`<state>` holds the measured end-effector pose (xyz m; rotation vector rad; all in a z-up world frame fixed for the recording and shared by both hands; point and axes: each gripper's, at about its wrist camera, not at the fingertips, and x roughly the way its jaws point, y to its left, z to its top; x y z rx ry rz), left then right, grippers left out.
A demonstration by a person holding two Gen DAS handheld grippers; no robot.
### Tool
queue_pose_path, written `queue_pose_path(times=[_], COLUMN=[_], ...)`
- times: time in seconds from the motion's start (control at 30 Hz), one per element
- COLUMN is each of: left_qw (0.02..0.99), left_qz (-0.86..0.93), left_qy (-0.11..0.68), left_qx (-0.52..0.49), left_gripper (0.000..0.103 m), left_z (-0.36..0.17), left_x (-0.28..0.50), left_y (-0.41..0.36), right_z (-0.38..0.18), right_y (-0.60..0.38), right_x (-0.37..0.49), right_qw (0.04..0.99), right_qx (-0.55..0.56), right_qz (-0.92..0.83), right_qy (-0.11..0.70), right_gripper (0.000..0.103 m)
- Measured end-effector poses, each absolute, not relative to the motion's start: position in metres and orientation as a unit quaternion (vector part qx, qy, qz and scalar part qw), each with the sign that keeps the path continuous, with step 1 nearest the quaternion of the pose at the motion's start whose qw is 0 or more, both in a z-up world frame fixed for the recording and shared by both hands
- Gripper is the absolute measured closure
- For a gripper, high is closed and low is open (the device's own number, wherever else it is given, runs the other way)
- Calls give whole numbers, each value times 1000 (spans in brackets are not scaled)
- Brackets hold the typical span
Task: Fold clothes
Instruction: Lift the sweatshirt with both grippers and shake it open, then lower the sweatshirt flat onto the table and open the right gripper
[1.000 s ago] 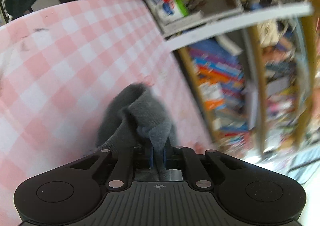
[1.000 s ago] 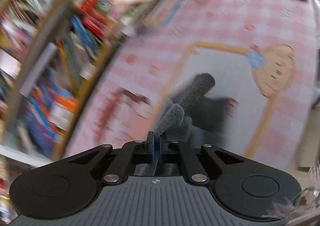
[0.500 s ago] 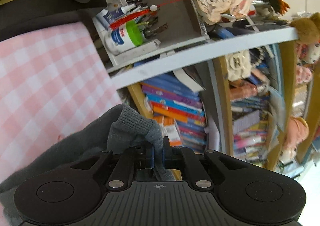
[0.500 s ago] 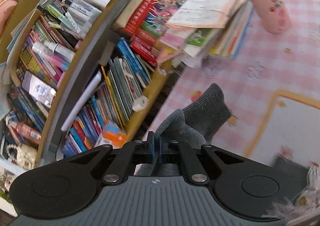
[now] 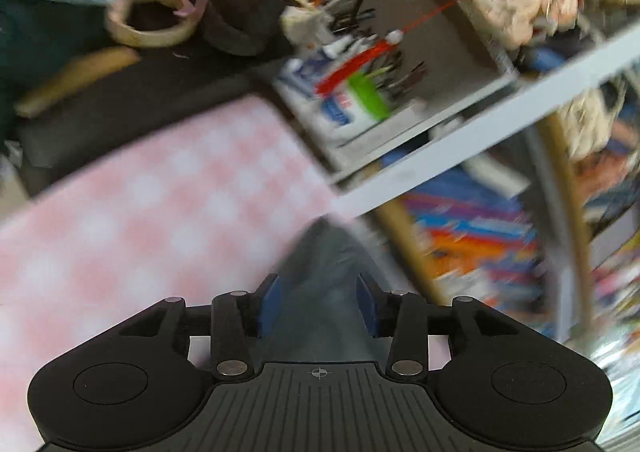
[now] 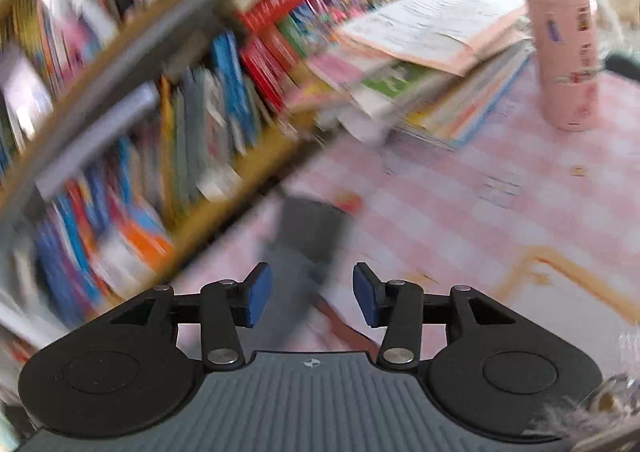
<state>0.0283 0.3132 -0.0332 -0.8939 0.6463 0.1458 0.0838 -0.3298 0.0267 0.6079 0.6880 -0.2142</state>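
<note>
Garment, grey knit, lying blurred on pink checked cloth near bookshelf; left gripper and right gripper both spread, gripping nothing; step likely release after a fold; next, judge garment's lay.

Dark grey knitted garment, motion-blurred, lies between the spread left tongs; ahead of the parted right tongs.

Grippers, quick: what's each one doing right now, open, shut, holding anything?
Left gripper: open, grey garment lying loose between its blue pads, not clamped.
Right gripper: open, holding nothing; the grey garment lies ahead on the checked cloth.
</note>
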Motion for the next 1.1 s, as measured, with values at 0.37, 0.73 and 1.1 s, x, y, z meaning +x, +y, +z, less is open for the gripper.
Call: queue_pose_path(times=[0.37, 0.73, 1.1], left_qw=[898, 904, 894], left_qz=[83, 54, 85], left_qy=[394, 416, 416], left_qx=[-175, -86, -142], left_gripper=[49, 73, 73], left_z=[-56, -60, -56], left_x=[-7, -18, -94], left_y=[252, 243, 273], right_z=[-24, -32, -22], right_y=[-305, -294, -257], right_x=[-17, -39, -28], right_qw=[891, 881, 892], right_qx=[70, 126, 82], right_qz=[-129, -135, -82], right_qy=[430, 435, 436], right_gripper=[42, 38, 93])
